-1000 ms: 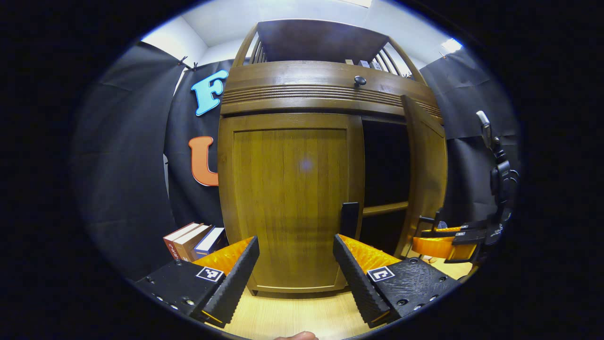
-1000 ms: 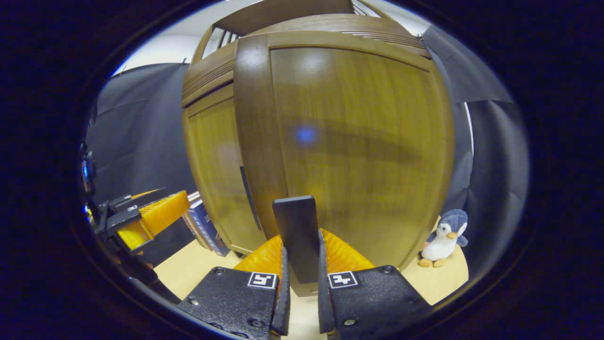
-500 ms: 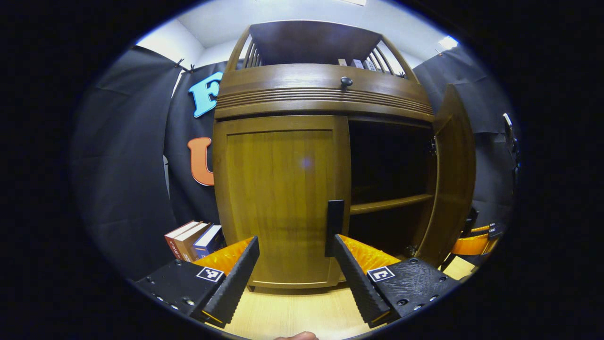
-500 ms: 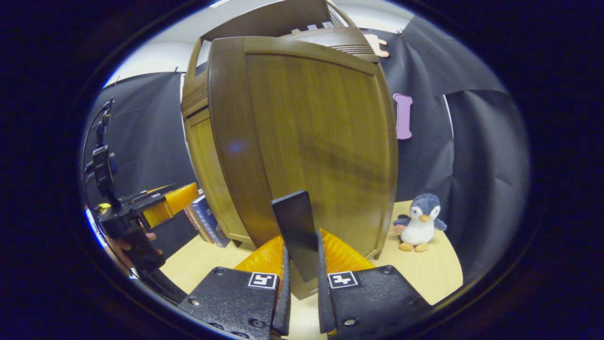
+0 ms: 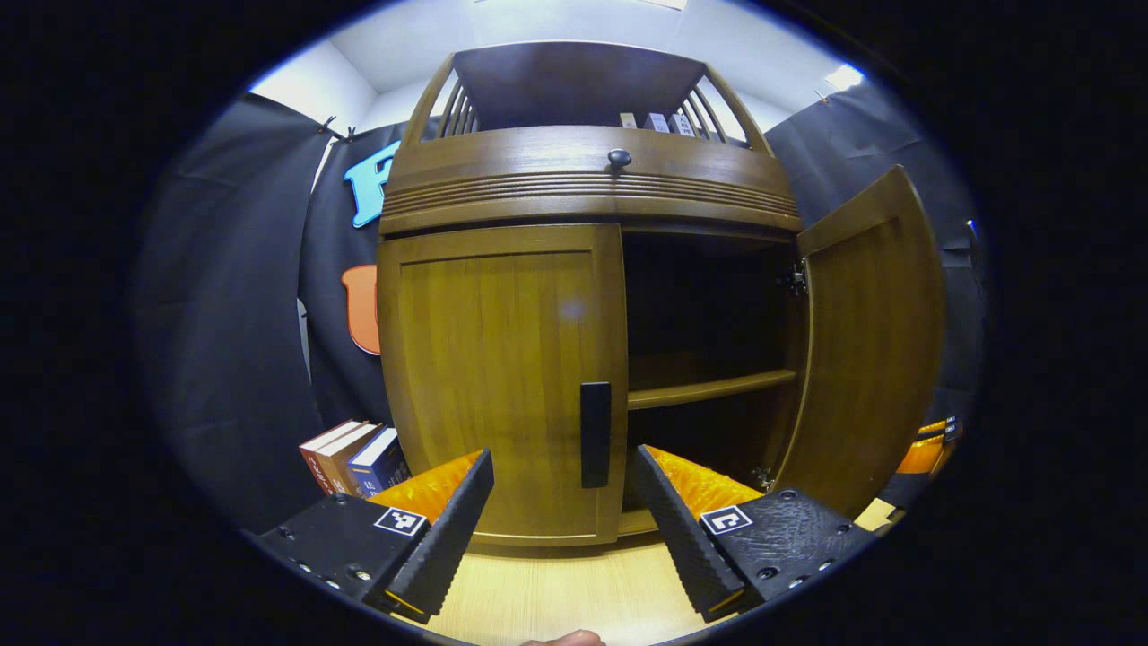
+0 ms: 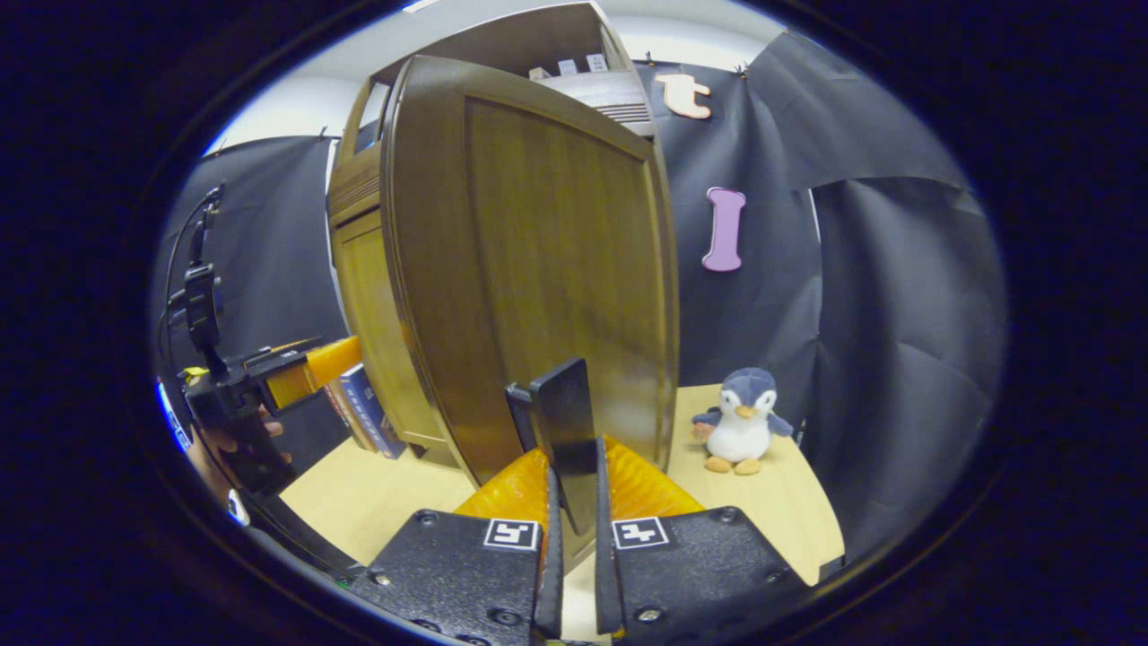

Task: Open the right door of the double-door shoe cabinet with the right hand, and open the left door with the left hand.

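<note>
Doors of stiff hinged wood: right hand-held gripper (image 6: 574, 574) clamped on the right door's handle (image 6: 565, 440), that door (image 6: 556, 269) swung wide; left hand-held gripper (image 5: 563, 502) gaping, empty, the closed left door's handle (image 5: 595, 434) just ahead between its fingers, the best hold.

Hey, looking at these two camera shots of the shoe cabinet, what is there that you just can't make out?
- Left gripper view: the open compartment behind the right door is too dark to tell its contents.
- Left gripper view: the small items on the top shelf are too small to identify.
- Left gripper view: the books are partly hidden by the left gripper.
- Right gripper view: the right gripper, shut on the door handle, hides the handle's lower end.
</note>
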{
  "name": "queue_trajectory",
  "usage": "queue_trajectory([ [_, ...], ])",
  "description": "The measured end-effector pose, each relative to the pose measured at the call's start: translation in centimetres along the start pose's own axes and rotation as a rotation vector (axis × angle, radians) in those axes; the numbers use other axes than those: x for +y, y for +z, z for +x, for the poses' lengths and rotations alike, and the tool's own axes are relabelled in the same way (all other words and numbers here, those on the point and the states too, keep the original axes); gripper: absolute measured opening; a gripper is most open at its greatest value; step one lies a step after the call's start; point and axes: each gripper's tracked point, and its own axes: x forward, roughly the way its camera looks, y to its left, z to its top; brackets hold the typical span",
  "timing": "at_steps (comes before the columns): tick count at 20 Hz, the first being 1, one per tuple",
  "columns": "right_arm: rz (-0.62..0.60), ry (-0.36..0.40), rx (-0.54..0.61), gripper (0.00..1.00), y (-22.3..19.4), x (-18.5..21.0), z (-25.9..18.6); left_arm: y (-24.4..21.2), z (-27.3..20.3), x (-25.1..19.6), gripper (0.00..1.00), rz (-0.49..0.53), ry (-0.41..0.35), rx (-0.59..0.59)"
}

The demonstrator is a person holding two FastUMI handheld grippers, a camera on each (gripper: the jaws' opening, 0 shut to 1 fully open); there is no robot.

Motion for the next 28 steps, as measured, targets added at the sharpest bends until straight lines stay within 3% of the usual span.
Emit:
queue_trajectory([
  [6, 0.047, -0.137, -0.023, 0.07, 0.4, -5.2, -1.9, 0.3, 0.4, -1.5, 0.95, -0.004, -0.012, -0.003],
  [8, 0.064, -0.148, -0.029, 0.05, 0.8, -6.0, -2.5, 0.3, 0.6, -2.0, 1.0, -0.006, -0.016, -0.003],
  [10, 0.068, -0.151, -0.039, 0.06, 1.0, -6.7, -3.2, 0.5, 0.7, -2.6, 0.95, -0.004, -0.024, -0.006],
  [19, 0.051, -0.262, -0.099, 0.04, 2.7, -10.9, -6.0, 0.2, 4.4, -3.3, 0.95, -0.021, -0.04, -0.003],
  [25, 0.059, -0.334, -0.184, 0.04, 4.3, -11.8, -8.1, -1.0, 8.4, -3.2, 0.95, -0.05, -0.05, 0.02],
  [28, 0.049, -0.305, -0.212, 0.04, 5.0, -10.6, -9.3, -1.8, 10.3, -2.3, 0.95, -0.063, -0.029, 0.04],
])
